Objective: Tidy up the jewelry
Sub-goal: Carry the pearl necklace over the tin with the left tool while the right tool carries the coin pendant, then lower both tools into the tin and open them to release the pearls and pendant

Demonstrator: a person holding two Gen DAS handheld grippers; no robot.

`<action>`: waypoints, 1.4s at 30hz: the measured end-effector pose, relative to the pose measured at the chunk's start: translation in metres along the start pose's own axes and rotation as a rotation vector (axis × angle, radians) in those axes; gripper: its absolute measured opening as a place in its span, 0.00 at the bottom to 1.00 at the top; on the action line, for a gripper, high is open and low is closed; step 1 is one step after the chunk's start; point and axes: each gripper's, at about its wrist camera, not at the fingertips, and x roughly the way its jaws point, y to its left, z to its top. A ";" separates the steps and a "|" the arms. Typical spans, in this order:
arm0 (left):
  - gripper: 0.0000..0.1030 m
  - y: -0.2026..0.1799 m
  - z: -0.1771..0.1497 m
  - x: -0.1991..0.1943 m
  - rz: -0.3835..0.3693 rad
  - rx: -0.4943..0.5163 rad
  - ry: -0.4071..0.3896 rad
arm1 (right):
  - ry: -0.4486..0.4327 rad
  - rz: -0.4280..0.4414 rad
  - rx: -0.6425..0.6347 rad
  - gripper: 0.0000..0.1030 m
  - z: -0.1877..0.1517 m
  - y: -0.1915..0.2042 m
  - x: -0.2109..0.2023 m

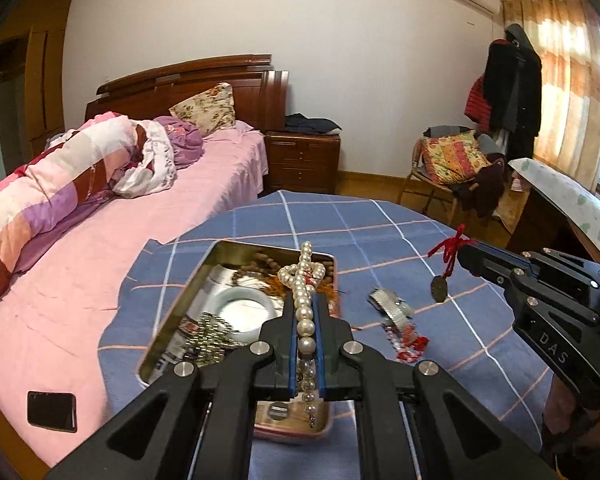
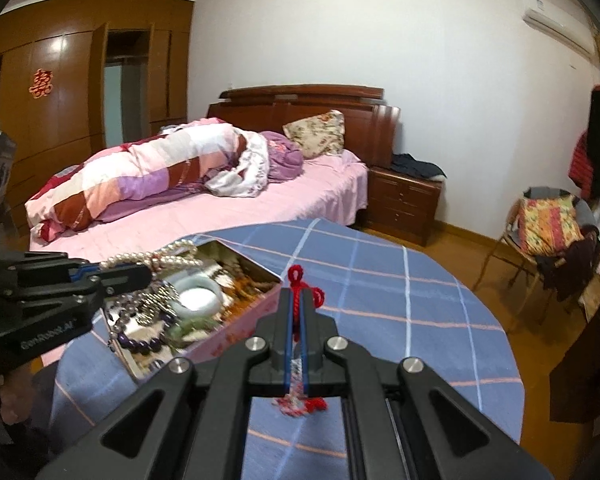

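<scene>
My left gripper (image 1: 305, 300) is shut on a white pearl necklace (image 1: 306, 322), held above an open metal tin (image 1: 236, 245) full of jewelry. A pale bangle (image 1: 244, 308) and metal chains (image 1: 208, 336) lie in the tin. My right gripper (image 2: 298, 294) is shut on a red knotted cord (image 2: 297, 280). In the left wrist view the right gripper (image 1: 466, 254) hangs to the right, with a dark pendant (image 1: 439, 290) dangling from the red cord (image 1: 448, 248). The right wrist view shows the left gripper (image 2: 148, 272) with the pearls (image 2: 156, 258) over the tin (image 2: 236, 322).
The tin sits on a round table under a blue checked cloth (image 1: 380, 240). A silver bracelet (image 1: 392, 308) and a red beaded piece (image 1: 410, 346) lie loose on the cloth. A pink bed (image 1: 100, 280) with a dark phone (image 1: 52, 412) borders the table on the left.
</scene>
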 end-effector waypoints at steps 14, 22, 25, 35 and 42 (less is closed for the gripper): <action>0.05 0.045 0.012 -0.003 0.049 -0.074 -0.008 | -0.011 0.088 -0.076 0.05 0.025 0.046 0.014; 0.05 0.056 0.006 0.009 0.065 -0.100 0.026 | 0.007 0.138 -0.101 0.05 0.025 0.069 0.023; 0.05 0.059 0.003 0.012 0.067 -0.111 0.042 | 0.019 0.155 -0.111 0.05 0.022 0.077 0.027; 0.06 0.064 -0.008 0.022 0.088 -0.130 0.094 | 0.092 0.207 -0.114 0.05 0.004 0.090 0.042; 0.06 0.064 -0.014 0.025 0.097 -0.135 0.117 | 0.154 0.235 -0.139 0.05 -0.009 0.099 0.051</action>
